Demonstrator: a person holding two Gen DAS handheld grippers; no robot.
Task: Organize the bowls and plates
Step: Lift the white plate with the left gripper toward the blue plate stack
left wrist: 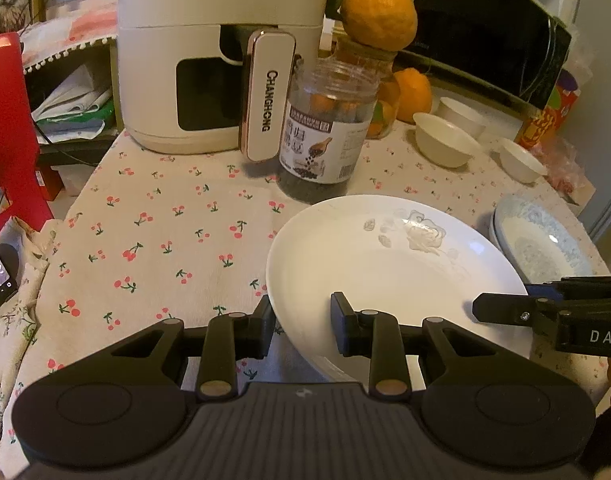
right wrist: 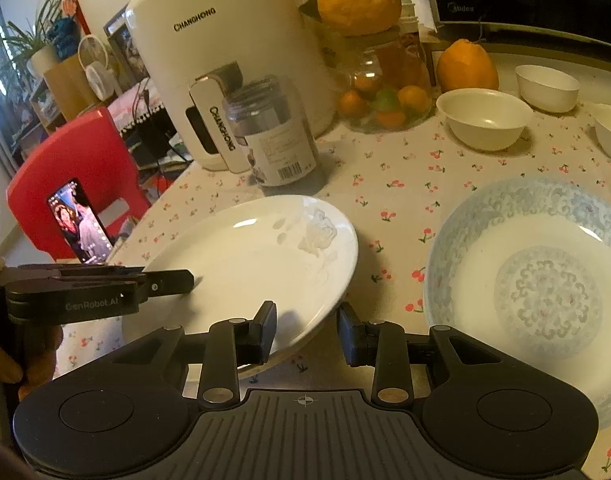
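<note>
White plate (left wrist: 385, 272) tilted (near edge up), each gripper, left (left wrist: 303, 326) and right (right wrist: 307, 330), clamping its rim; jar (left wrist: 325, 136) behind, blue-patterned plate (right wrist: 537, 280) beside on desk (left wrist: 153, 232).

Glossy glazed plate (left wrist: 385, 272) lower centre. Matt printed cloth (left wrist: 165, 232) covers the surface. Clear plastic jar (left wrist: 325, 128), upper centre.

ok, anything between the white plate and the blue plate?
Nothing: only bare cherry-print cloth separates the white plate from the blue plate. Clearest in the right wrist view.
</note>
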